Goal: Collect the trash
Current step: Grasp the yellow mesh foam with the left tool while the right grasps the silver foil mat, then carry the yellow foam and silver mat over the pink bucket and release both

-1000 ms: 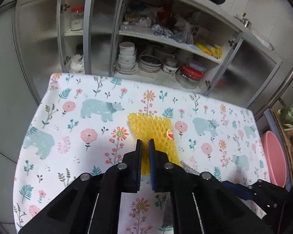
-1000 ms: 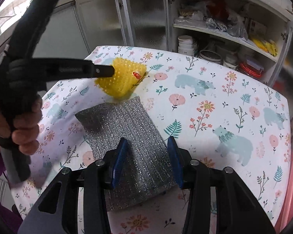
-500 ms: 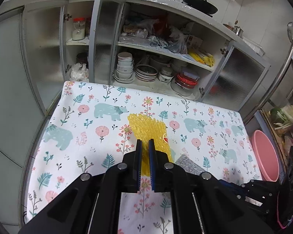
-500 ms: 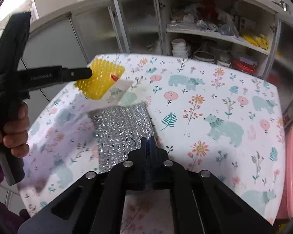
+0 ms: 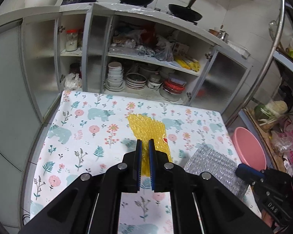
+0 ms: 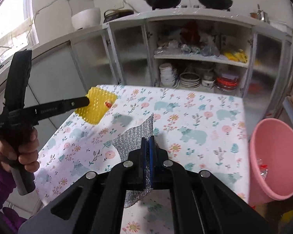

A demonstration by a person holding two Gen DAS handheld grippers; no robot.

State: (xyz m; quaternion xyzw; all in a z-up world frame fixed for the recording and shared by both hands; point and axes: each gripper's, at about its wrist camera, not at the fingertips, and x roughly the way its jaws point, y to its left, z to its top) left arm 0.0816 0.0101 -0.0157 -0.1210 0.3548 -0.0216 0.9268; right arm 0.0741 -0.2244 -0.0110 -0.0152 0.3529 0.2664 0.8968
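Observation:
My left gripper (image 5: 145,143) is shut on a yellow bubble-wrap sheet (image 5: 146,128), which hangs in the air above the flowered tablecloth (image 5: 84,128). The right wrist view shows that same yellow sheet (image 6: 96,107) held up at the left by the left gripper (image 6: 87,100). My right gripper (image 6: 148,139) is shut on a silver woven pouch (image 6: 134,136), lifted off the cloth and hanging crumpled from the jaws. In the left wrist view the silver pouch (image 5: 213,165) shows at lower right beside the right gripper's blue-tipped finger (image 5: 246,170).
A pink plastic basin (image 6: 273,156) with a few scraps inside stands off the table's right edge, also seen as the pink basin (image 5: 248,148). Behind the table is an open cabinet (image 5: 150,72) with bowls, plates and bags. A person's hand (image 6: 23,150) grips the left handle.
The right gripper closed on the silver pouch and lifted it off the cloth. Both grippers rose and pulled back, the yellow sheet staying in the left jaws.

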